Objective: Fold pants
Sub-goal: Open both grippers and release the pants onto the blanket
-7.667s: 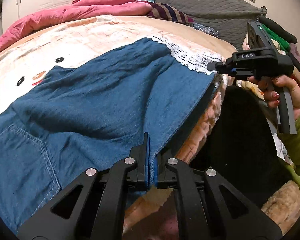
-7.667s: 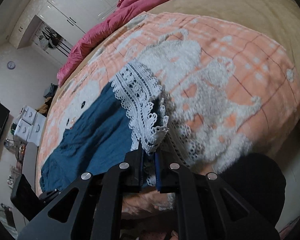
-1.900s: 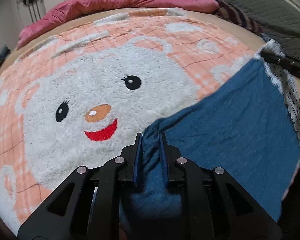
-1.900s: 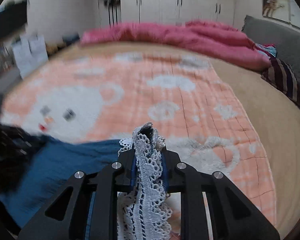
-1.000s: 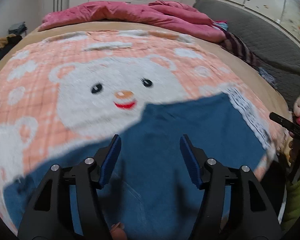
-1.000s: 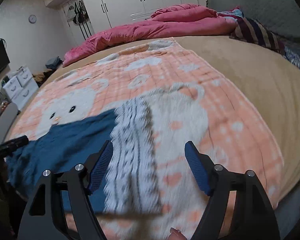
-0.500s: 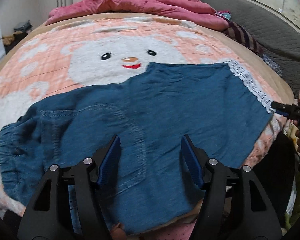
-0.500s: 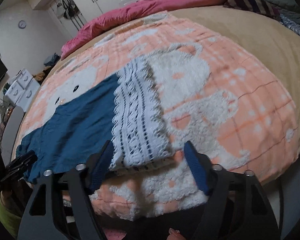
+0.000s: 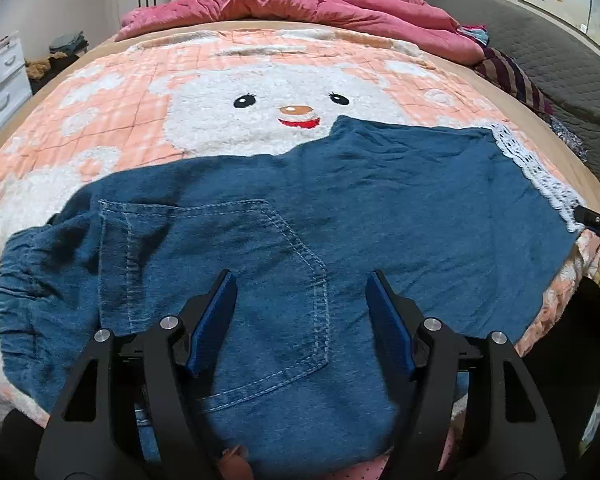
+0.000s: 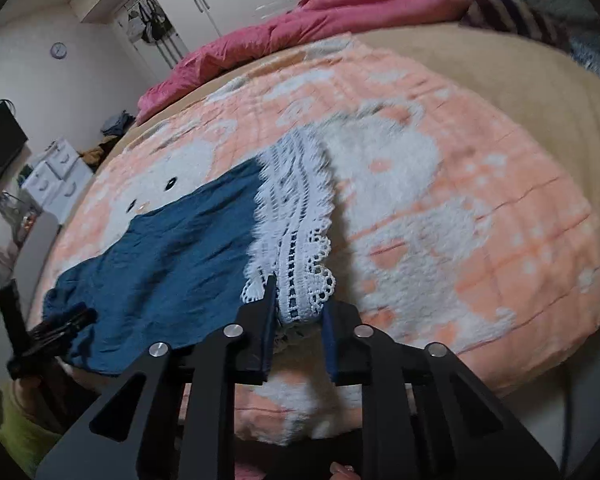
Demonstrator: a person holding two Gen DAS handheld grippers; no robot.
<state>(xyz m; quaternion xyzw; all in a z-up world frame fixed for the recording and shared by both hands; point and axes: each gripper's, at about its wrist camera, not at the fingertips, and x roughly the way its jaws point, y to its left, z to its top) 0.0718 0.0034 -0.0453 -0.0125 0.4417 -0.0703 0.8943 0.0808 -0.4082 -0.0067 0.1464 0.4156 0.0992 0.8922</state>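
The blue denim pants (image 9: 340, 208) lie spread flat across the peach bear blanket (image 9: 220, 80), waistband at the left, white lace hem (image 9: 536, 168) at the right. My left gripper (image 9: 300, 312) is open and empty, hovering over the back pocket (image 9: 220, 264) near the bed's front edge. My right gripper (image 10: 298, 320) is open with its jaws on either side of the lace hem (image 10: 296, 232) at the near corner; the jaws stand apart, not clamped. The pants (image 10: 172, 248) stretch away to the left in the right wrist view.
A pink duvet (image 9: 300, 8) is bunched at the far end of the bed. Striped and grey bedding (image 9: 540, 64) lies at the right. White drawers (image 9: 0, 76) stand off the bed's left side. The other gripper's tip (image 9: 596, 220) shows at the hem.
Both grippers let go of the pants and opened; the pants now lie flat. The left gripper pulled back toward the front edge. The right gripper's jaws have narrowed around the lace hem corner.
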